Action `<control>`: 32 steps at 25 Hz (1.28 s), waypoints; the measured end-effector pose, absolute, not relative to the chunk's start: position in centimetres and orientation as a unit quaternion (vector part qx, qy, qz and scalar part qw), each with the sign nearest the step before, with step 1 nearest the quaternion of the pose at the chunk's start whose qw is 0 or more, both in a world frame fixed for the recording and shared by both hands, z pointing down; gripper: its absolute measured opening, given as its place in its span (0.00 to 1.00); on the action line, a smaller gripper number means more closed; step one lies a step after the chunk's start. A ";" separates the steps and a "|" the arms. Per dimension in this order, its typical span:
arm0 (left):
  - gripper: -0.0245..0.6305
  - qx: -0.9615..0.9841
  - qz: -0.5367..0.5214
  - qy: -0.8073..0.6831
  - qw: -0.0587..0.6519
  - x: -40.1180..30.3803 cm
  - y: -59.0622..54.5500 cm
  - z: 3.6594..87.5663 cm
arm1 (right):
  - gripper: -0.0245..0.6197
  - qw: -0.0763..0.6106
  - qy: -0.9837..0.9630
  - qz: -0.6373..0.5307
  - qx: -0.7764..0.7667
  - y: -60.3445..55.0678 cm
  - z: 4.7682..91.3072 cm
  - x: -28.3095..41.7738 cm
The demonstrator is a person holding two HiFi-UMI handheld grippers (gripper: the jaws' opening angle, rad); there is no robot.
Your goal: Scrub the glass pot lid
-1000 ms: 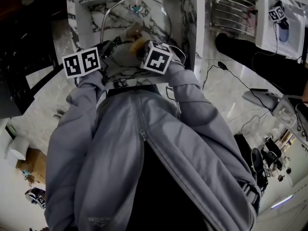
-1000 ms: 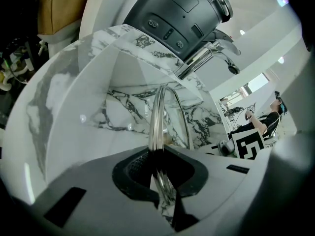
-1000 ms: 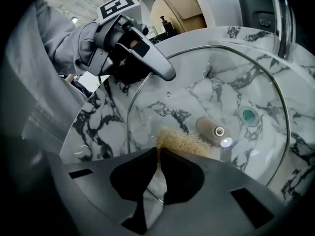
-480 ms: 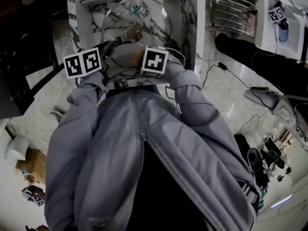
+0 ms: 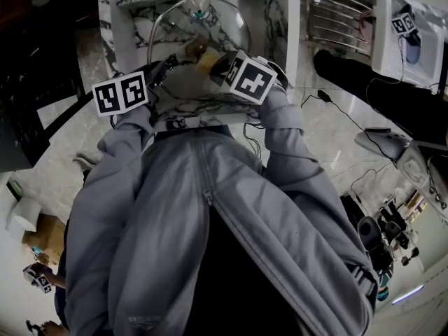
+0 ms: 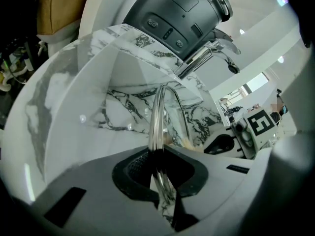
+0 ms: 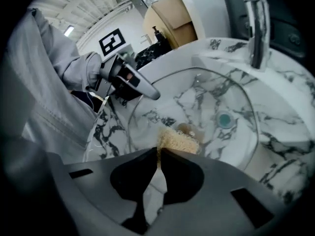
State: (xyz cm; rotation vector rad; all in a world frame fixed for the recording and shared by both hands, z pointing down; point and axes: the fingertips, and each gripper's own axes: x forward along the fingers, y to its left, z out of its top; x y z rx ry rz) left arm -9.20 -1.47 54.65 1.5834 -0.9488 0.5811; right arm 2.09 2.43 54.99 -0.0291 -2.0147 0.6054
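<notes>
**A:** Glass, is it, in your grip?

**B:** Yes, a round clear glass pot lid with a metal rim (image 5: pixel 210 21). It sits in the upper middle of the head view, over the white marble sink with dark veins (image 7: pixel 291 85). My left claw (image 6: pixel 158 152) is clamped on its rim. In the left gripper view the metal edge runs up out of the jaws at the lower centre and arcs to the right.

**A:** And your other claw?

**B:** My right claw (image 7: pixel 159 152) is closed tight on a tan fibrous scrub pad (image 7: pixel 176 140). The pad sticks out past the jaw tips at the centre of the right gripper view.

**A:** Where is the pad against the lid?

**B:** Just beside the lid's small knob (image 7: pixel 187 128), over the glass. I cannot tell if it presses on it.

**A:** Anything else close by?

**B:** The chrome tap (image 7: pixel 257 33) hangs at the upper right of the right gripper view. My left claw reaches in from that view's upper left to the lid's edge.
</notes>
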 end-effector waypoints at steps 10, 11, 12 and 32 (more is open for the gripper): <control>0.10 0.673 0.251 -0.405 0.565 -9.1 -1.6 54.8 | 0.11 0.498 -0.828 0.126 0.224 -9.5 54.5 6.0; 0.11 0.673 0.252 -0.405 0.565 -9.1 -1.6 54.8 | 0.11 0.500 -0.825 0.115 0.236 -10.2 54.8 6.1; 0.11 0.673 0.253 -0.405 0.565 -9.1 -1.6 54.8 | 0.11 0.500 -0.823 0.108 0.246 -10.8 55.1 6.1; 0.11 0.669 0.262 -0.412 0.560 -8.8 -1.7 54.7 | 0.11 0.549 -0.797 0.163 0.190 -6.6 62.4 5.8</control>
